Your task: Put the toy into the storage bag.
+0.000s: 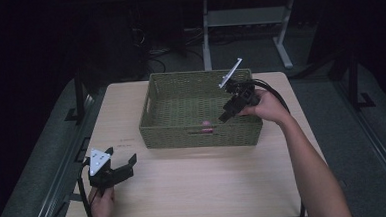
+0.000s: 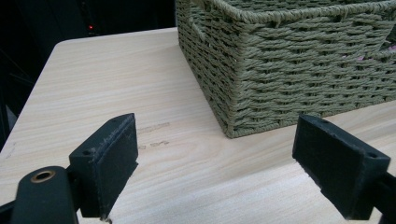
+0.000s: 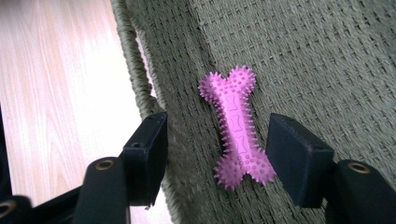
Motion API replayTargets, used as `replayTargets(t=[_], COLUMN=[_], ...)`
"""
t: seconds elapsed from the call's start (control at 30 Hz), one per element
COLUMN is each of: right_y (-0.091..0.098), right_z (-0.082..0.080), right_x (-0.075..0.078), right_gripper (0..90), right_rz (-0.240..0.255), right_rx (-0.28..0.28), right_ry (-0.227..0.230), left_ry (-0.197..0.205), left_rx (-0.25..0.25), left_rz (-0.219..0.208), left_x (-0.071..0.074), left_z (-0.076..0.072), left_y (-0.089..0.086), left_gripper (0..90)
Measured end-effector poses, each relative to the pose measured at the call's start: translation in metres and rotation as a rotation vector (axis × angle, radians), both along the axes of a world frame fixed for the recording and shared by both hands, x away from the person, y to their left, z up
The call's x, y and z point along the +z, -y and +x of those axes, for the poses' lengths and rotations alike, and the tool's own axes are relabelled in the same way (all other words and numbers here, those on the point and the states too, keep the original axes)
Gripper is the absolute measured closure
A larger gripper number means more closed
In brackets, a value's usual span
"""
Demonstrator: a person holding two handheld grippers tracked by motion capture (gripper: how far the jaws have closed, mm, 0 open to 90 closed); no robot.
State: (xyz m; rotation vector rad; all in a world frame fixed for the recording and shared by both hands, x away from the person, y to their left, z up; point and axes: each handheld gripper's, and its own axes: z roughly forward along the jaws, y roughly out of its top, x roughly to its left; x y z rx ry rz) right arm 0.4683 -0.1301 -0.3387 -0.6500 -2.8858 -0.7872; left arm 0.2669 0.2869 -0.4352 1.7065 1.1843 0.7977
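pink bone toy (image 3: 237,130): spiky rubber bone, lying flat on the woven floor of the basket (image 3: 327,56), close to the basket's near wall. in the high view it shows as a small pink patch (image 1: 206,123) just behind that wall, partly hidden by it.

right gripper (image 3: 217,149): held above the toy inside the basket, jaws parted and standing clear of the toy on either side; nothing pressed between the pads. in the high view the right gripper (image 1: 225,118) points down and toward the near wall, the right hand (image 1: 263,106) behind it, a black cable looping over the wrist.

basket (image 1: 154,123): olive green, woven, rectangular, with cut-out handles in the walls; stands on the far half of the table (image 1: 195,188).

left gripper (image 2: 215,163): jaws wide apart, nothing between them, low over the bare tabletop (image 2: 116,79) and aimed at the basket's near left corner (image 2: 229,107), well apart from it. in the high view the left gripper (image 1: 121,166) sits at the table's near left edge, grey plate on top, held by the left hand (image 1: 102,202).

table: pale wood grain, faint marks near the left gripper.
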Motion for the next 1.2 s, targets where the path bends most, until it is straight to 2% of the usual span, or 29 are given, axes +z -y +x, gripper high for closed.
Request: replayTargets(t=[0.43,0.63,1.03,1.2], right_y=[0.001,0.003,0.009,0.01], right_z=[-0.019,-0.026,-0.042,-0.048], right_x=[0.022,0.025,0.029,0.03], right_gripper=[29.5,27.9,25.8,25.4], right_rz=[0.02,0.009,0.039,0.033], right_rx=[-0.003,0.0,0.003,0.006], right_ry=[0.063,0.065,0.08,0.081], left_ry=[0.002,0.001,0.0,0.002], left_rx=[-0.001,-0.003,-0.004,-0.009], left_rz=[0.002,0.005,0.005,0.011], left_x=[0.0,0.0,0.0,0.0], left_z=[0.0,0.001,0.001,0.0], left_y=[0.001,0.001,0.002,0.003], left_gripper=[13.7,13.7,13.7,13.7])
